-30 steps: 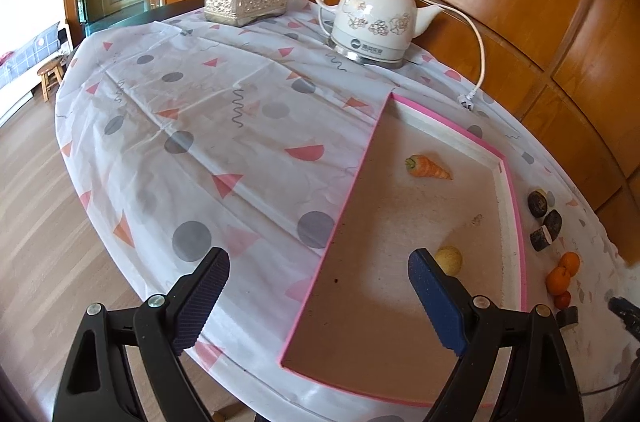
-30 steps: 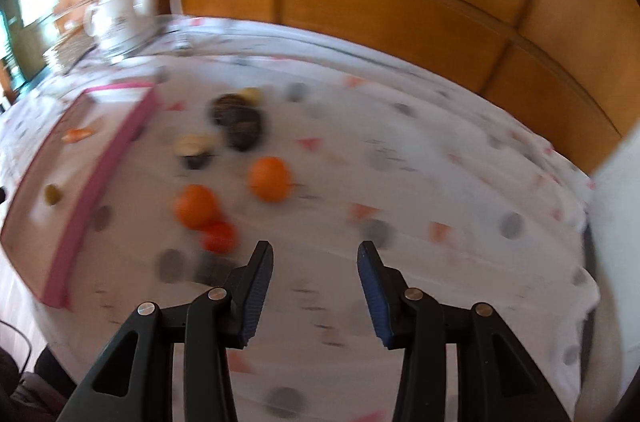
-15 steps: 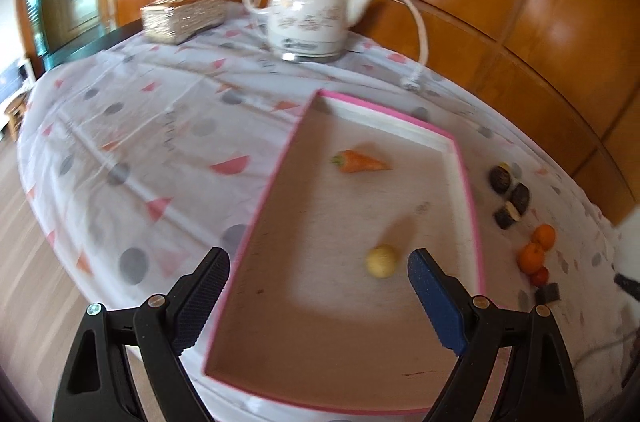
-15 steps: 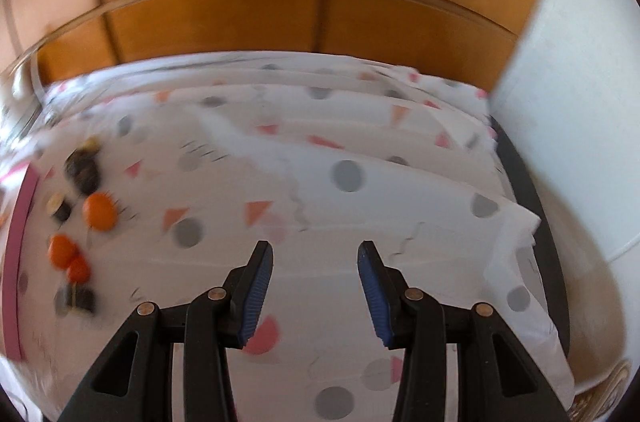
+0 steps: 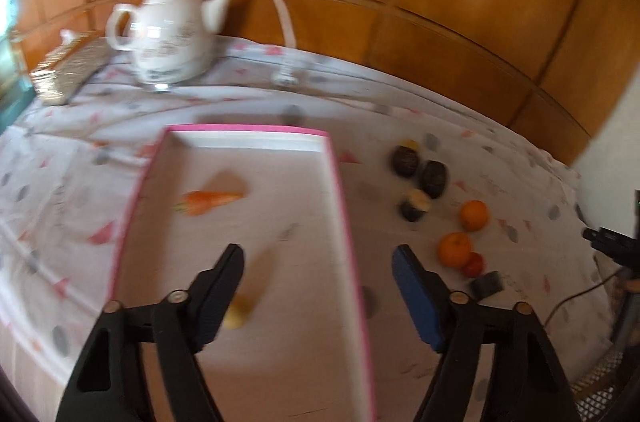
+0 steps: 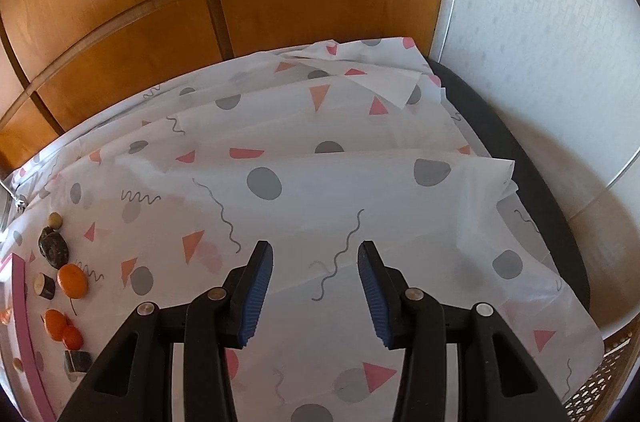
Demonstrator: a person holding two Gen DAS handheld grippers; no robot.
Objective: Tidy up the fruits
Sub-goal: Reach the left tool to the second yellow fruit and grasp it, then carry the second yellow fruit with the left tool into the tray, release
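Note:
A pink-rimmed tray [image 5: 344, 222] lies on the patterned tablecloth and holds a carrot [image 5: 208, 201] and a small yellow fruit [image 5: 237, 314]. To its right lie two oranges [image 5: 474, 215] [image 5: 454, 248], a small red fruit [image 5: 474, 264], dark fruits [image 5: 434, 178] and a cut dark piece [image 5: 414, 205]. My left gripper [image 5: 318, 264] is open and empty above the tray's right rim. My right gripper [image 6: 316, 258] is open and empty over bare tablecloth, with the same fruits at far left, such as an orange [image 6: 72, 280].
A white teapot [image 5: 168, 38] with a cord and a gold tissue box [image 5: 64, 70] stand at the back left. A wood-panelled wall runs behind the table. The table's right edge [image 6: 520, 158] meets a white wall. A wicker basket [image 6: 600, 382] sits at lower right.
My left gripper has swung right, so the tray and the fruit pile now sit central. My right gripper has swung right, away from the fruits, toward the table's end.

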